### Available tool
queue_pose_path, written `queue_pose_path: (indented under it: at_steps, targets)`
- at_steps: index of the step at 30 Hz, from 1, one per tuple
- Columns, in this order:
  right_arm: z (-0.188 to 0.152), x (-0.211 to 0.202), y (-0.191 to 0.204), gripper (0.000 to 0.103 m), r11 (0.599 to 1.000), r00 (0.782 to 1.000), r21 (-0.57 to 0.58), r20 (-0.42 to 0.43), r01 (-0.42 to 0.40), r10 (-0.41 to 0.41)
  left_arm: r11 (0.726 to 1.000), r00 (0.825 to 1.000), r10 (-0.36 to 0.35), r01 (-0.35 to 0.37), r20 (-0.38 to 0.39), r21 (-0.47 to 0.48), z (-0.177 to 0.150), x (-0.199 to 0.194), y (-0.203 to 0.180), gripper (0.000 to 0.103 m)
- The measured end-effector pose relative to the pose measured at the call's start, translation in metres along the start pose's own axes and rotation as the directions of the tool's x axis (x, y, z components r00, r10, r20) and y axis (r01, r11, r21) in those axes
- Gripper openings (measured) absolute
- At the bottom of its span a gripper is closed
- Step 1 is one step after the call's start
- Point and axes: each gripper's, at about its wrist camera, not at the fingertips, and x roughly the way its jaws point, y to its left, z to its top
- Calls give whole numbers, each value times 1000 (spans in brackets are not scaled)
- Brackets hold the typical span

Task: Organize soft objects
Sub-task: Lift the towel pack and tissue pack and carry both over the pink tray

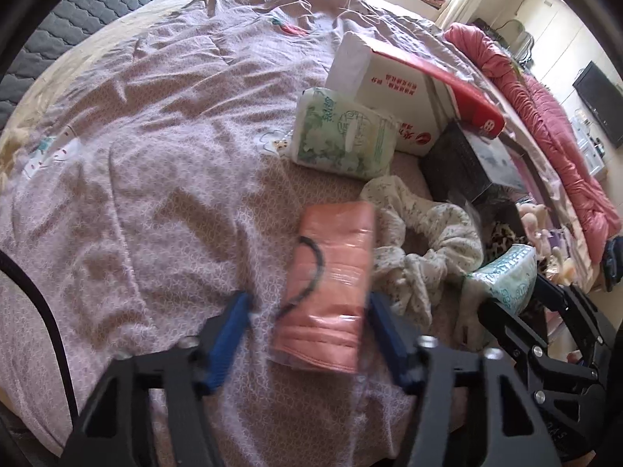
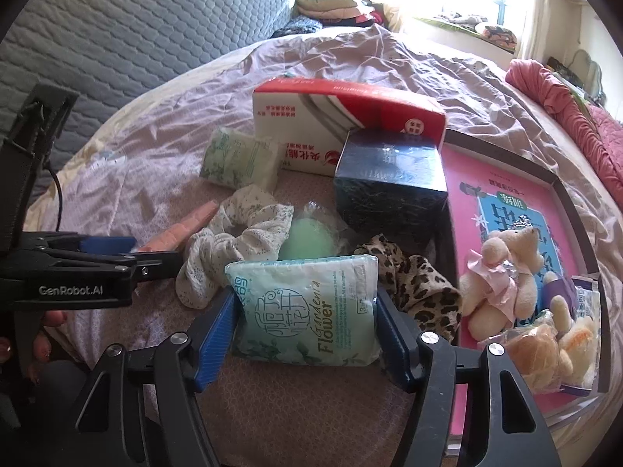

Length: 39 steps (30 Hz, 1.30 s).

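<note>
On the bed (image 1: 136,136), L gripper (image 1: 307,311) straddles a pink pack (image 1: 331,280), jaws apart, only the right pad touching. Beside it, a floral scrunchie (image 2: 229,245). R gripper (image 2: 307,311) is clamped on a tissue pack (image 2: 307,307) w/ both pads. Far right, a teddy (image 2: 502,272) lies in a tray (image 2: 560,190).

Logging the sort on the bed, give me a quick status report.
Right hand-held gripper clamped on Gardenia Flower tissue pack. Left hand-held gripper straddles pink pack, one pad touching, grip unclear. Floral scrunchie crowds alongside.
</note>
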Motion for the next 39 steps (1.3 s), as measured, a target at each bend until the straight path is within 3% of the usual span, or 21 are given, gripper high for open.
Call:
queue_pose_path:
  at_steps: [3, 8, 12, 23, 39]
  targets:
    - [2, -5, -3, 67, 1000, 1000, 10, 18, -7, 7, 1000, 1000, -20, 20, 1, -13, 2, 1, 1, 42]
    - [4, -13, -7, 67, 1000, 999, 25, 44, -19, 18, 998, 998, -63, 63, 27, -29, 2, -4, 7, 37]
    - [6, -18, -9, 67, 999, 998, 34, 63, -21, 19, 997, 996, -68, 69, 52, -27, 2, -14, 4, 37]
    - [11, -43, -19, 67, 998, 992, 66, 127, -20, 11, 996, 991, -26, 14, 129, 93, 3, -54, -34, 37]
    - [12, -95, -63, 67, 986, 972, 168, 227, 16, -54, 975, 982, -68, 28, 176, 220, 2, -83, -101, 37]
